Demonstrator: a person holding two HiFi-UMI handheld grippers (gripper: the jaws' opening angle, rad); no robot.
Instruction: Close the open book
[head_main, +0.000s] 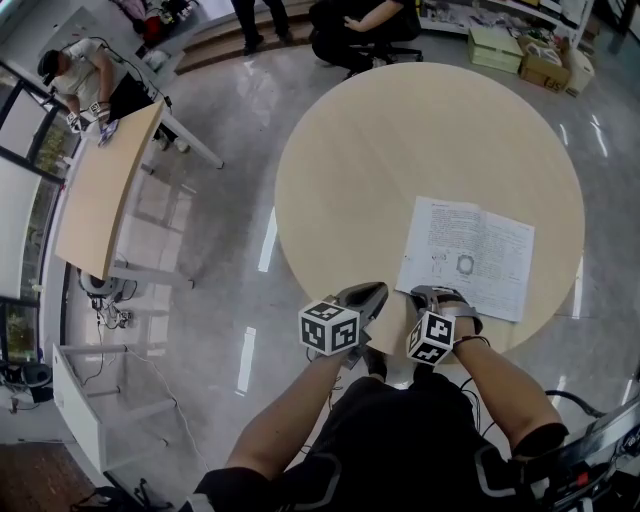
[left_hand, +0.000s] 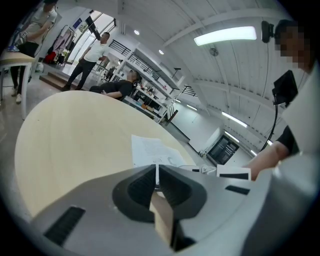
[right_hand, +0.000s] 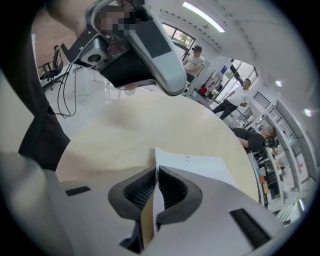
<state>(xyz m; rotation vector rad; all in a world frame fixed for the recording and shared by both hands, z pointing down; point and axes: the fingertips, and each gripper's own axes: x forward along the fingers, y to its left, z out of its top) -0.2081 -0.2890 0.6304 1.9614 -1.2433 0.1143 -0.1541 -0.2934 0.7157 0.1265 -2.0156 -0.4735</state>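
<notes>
The right gripper (right_hand: 156, 169) pinches the near left corner of the open book (head_main: 468, 255), its jaws almost together on the page edge. The left gripper (left_hand: 157, 167), jaws together and empty, hovers just beside it over the near rim of the round table (head_main: 400, 140), where the book lies flat.

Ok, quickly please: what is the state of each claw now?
Left claw: closed, holding nothing.
Right claw: closed on a page corner of the white open paper book.
</notes>
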